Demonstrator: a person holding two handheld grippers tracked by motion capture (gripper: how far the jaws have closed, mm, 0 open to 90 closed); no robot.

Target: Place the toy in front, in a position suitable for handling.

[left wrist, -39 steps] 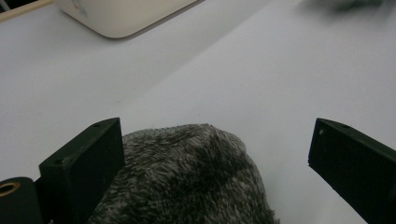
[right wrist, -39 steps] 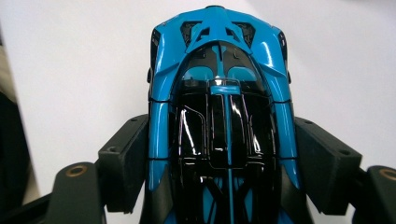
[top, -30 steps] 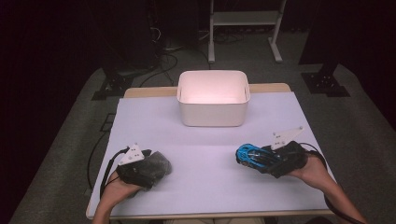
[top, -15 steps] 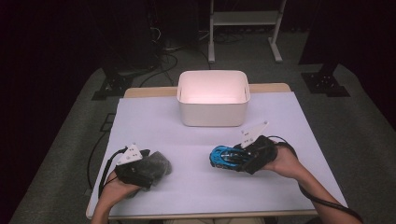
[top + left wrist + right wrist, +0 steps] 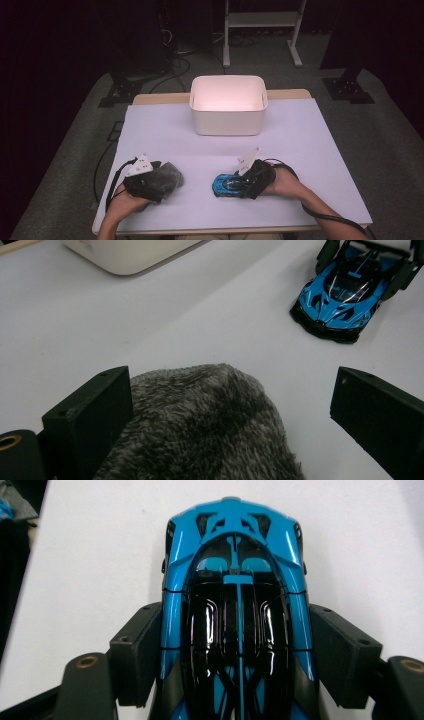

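Note:
A blue and black toy car (image 5: 226, 186) sits low on the white table sheet at front centre-right, nose pointing left. My right gripper (image 5: 236, 184) is shut on it, and in the right gripper view both pads press the sides of the car (image 5: 235, 575) behind its doors. From the left gripper view the car (image 5: 345, 295) looks to rest on the sheet. At the front left, my left gripper (image 5: 167, 176) stands open around a grey fuzzy cloth thing (image 5: 210, 425). Its jaws are wide apart, and the right one is clear of the cloth.
A white plastic bin (image 5: 228, 105) stands at the back middle of the table (image 5: 310, 140), its inside looking bare. Black cables trail from both grippers over the front edge. Dark floor, stands and cables surround the table.
My right gripper has carried the blue car leftward and lower, from the right side toward front centre. The left gripper and the grey cloth have stayed put.

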